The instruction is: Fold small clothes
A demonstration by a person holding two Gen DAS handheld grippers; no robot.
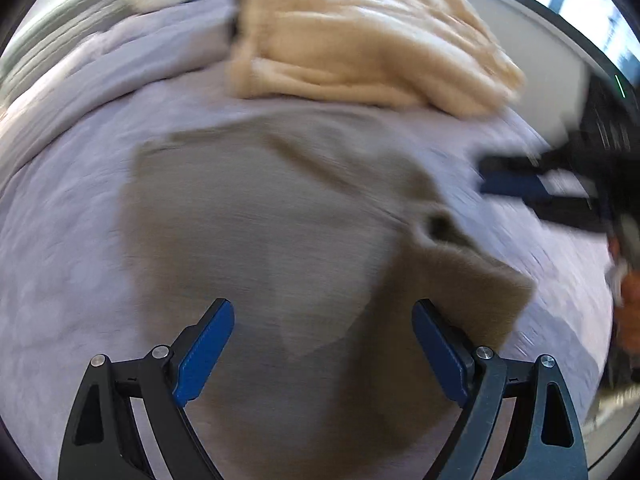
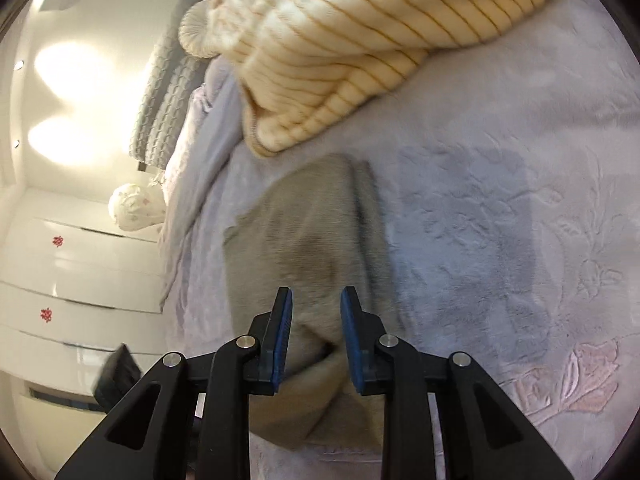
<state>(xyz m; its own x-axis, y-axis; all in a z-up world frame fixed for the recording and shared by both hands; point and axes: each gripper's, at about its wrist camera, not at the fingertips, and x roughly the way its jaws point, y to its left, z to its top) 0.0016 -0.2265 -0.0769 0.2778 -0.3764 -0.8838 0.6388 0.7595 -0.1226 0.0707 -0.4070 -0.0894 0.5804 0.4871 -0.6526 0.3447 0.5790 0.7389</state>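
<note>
A small grey-brown knit garment lies spread on the lilac bedspread, with a fold raised at its right edge. My left gripper hovers over its near part with jaws wide open and empty. In the right wrist view the same garment lies below my right gripper. Its jaws are partly open, a fold of the cloth lies between them, and the pads do not press it. The right gripper also shows at the right of the left wrist view.
A folded cream striped sweater lies on the bed beyond the grey garment, also in the right wrist view. A white pillow, a quilted headboard and white wardrobe doors are at the left. The bedspread has embossed flowers.
</note>
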